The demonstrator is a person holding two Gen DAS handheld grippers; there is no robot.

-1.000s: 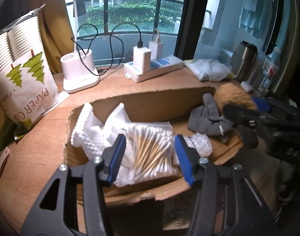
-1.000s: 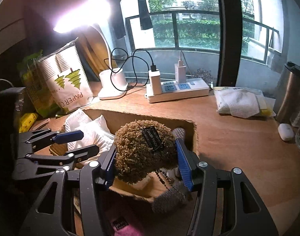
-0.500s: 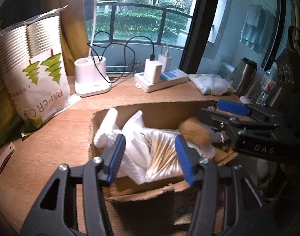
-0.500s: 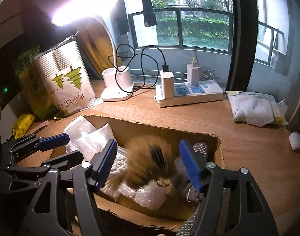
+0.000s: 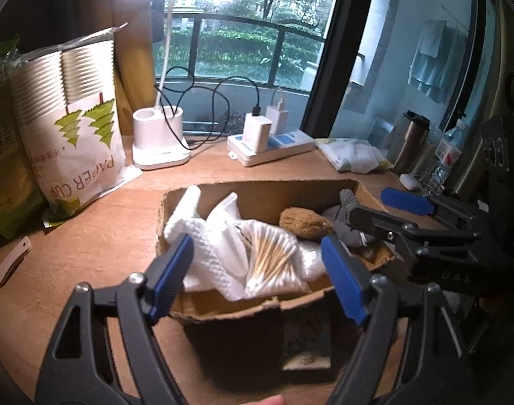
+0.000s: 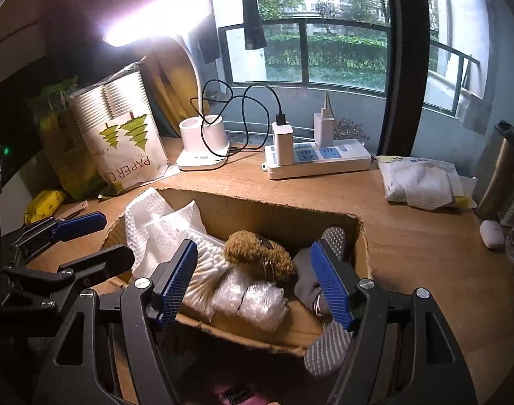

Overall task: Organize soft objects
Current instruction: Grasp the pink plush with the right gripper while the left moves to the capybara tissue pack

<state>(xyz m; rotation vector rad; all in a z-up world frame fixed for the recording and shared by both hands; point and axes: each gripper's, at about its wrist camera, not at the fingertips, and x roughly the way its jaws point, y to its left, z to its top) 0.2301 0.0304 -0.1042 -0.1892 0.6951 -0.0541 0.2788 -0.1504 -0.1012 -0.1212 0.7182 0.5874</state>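
An open cardboard box (image 5: 257, 199) (image 6: 274, 212) holds white cloths (image 5: 203, 233) (image 6: 149, 222), a bag of cotton swabs (image 5: 274, 263) (image 6: 203, 270), bubble wrap (image 6: 250, 300), a brown plush (image 5: 304, 221) (image 6: 257, 253) and a grey sock (image 6: 324, 351). My left gripper (image 5: 257, 266) hovers over the box's near edge. Its jaws are opening, and the swab bag lies below them untouched. My right gripper (image 6: 255, 273) stands open above the plush and bubble wrap, gripping nothing. The sock drapes over the box's front edge under the right finger.
On the wooden desk behind the box are a paper cup bag (image 5: 78, 141), a lit lamp's white base (image 5: 159, 141), a power strip (image 6: 317, 162) with chargers, a tissue pack (image 6: 419, 182), a steel tumbler (image 6: 503, 168) and a small white case (image 6: 491, 233).
The right gripper let go of the brown plush, which dropped into the box, and its jaws spread. The left jaws widened and the left gripper pulled back from the swab bag.
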